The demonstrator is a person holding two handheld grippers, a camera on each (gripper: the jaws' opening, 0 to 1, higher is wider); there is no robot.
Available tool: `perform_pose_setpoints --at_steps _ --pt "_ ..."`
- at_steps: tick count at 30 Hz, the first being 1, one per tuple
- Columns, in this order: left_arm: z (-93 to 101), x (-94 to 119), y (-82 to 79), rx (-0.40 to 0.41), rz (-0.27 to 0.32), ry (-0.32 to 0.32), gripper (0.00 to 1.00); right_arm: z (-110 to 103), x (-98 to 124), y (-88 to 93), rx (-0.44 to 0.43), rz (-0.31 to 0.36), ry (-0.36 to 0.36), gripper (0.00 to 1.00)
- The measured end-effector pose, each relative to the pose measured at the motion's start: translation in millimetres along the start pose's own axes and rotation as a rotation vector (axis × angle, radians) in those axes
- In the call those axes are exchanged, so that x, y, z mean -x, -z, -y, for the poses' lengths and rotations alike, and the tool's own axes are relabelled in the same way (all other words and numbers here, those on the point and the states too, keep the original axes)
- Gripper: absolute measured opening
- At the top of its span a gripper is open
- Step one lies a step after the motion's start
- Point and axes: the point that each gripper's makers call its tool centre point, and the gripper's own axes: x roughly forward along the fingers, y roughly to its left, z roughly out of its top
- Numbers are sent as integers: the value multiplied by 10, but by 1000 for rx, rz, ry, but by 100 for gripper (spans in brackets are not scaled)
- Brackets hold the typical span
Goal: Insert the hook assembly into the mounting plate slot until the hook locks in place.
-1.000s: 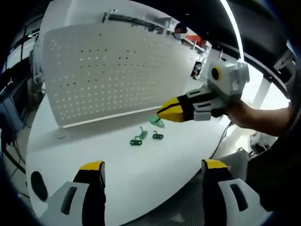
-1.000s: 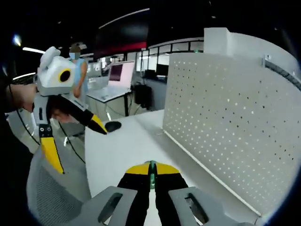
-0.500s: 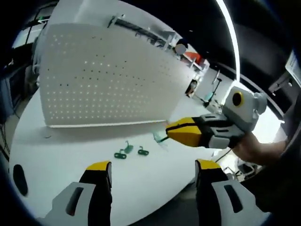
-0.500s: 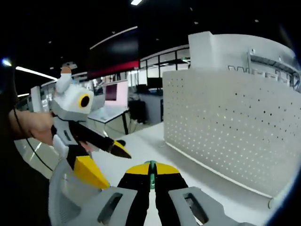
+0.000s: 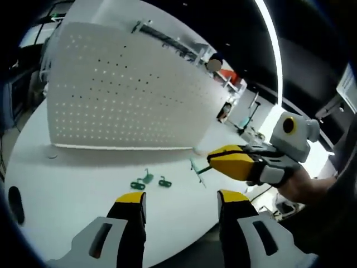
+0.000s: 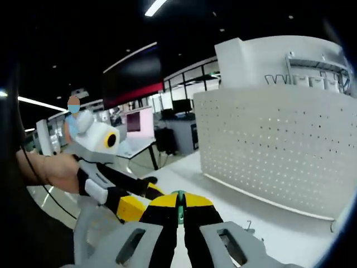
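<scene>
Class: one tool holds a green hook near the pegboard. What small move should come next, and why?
Probably carry the right tool toward the white pegboard: it is shut on a green hook that hangs above the table, apart from the board.

Green hook point(image 5: 196, 169) pinched, white pegboard point(image 5: 122, 95) upright.
Two more green hooks point(image 5: 148, 181) lie on the table before it.

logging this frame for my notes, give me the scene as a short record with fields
surface: white table
board: white pegboard standing upright at the back of the table
loose parts: two green hooks lying on the table in front of the pegboard
right gripper: shut on a green hook, held above the table
left gripper: open, holding nothing, above the table's near edge
state: held hook not yet at the pegboard
</scene>
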Motion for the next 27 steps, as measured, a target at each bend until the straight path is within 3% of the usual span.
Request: perform_pose_setpoints --at_steps 12,27 --pt "105 47 -144 127 86 82 23 -145 -10 -131 -22 60 -30 0" --pt "160 27 -239 183 126 119 15 -120 -26 -217 -56 92 -31 0"
